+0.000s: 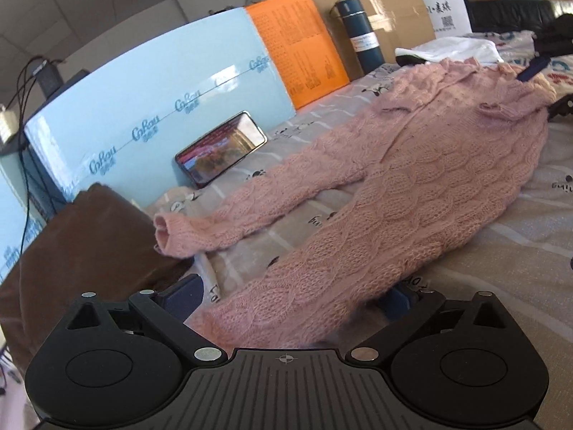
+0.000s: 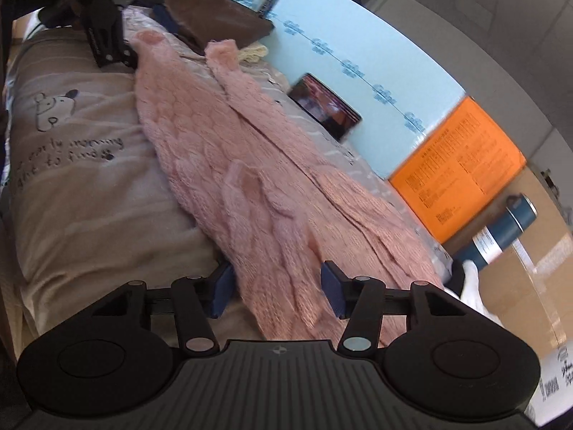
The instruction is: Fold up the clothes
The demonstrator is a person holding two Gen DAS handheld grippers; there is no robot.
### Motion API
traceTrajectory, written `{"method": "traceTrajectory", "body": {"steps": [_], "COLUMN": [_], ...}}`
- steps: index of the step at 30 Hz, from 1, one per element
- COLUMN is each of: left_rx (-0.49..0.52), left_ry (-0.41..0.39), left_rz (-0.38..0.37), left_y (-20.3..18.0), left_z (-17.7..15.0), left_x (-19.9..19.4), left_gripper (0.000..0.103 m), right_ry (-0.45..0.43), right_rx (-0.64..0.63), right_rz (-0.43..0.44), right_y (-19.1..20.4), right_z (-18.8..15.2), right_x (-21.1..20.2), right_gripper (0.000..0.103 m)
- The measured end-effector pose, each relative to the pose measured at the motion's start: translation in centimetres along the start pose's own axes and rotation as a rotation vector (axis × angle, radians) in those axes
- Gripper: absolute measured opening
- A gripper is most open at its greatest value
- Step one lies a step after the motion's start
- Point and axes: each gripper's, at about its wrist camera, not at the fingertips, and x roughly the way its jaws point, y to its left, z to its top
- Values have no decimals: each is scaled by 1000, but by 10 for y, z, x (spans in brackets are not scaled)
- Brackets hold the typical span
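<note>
While the pink sweater (image 1: 412, 186) lies lengthwise on the bed sheet (image 2: 82, 186) with one side apparently folded in, my left gripper (image 1: 293, 297) and right gripper (image 2: 275, 286) both straddle its ends with jaws spread, cross-folds left

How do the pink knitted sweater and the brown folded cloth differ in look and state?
The pink knitted sweater lies spread out long on the bed, one sleeve stretched aside; the brown folded cloth sits compact at the bed's edge. The sweater shows a cable pattern; the cloth looks smooth and plain. Both rest on the bedding.
</note>
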Motion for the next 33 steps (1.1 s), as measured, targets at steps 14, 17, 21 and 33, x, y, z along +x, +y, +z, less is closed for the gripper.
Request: {"method": "traceTrajectory", "body": {"steps": [14, 17, 21, 33], "left_rx": [-494, -558, -634, -848], "left_ry": [-155, -122, -61, -55], "left_rz": [-88, -106, -141, -206], "left_y": [60, 77, 100, 126], "left_z": [28, 41, 44, 20], "left_x": [5, 20, 44, 94], "left_gripper": [18, 19, 20, 46], "right_ry": [-195, -208, -197, -94], "right_rx": [455, 491, 561, 632], "right_rz": [92, 130, 184, 263], "right_y": [-95, -128, -168, -185], "right_z": [-14, -6, -3, -12], "right_x": [1, 17, 46, 109], "right_gripper": [13, 13, 13, 46]}}
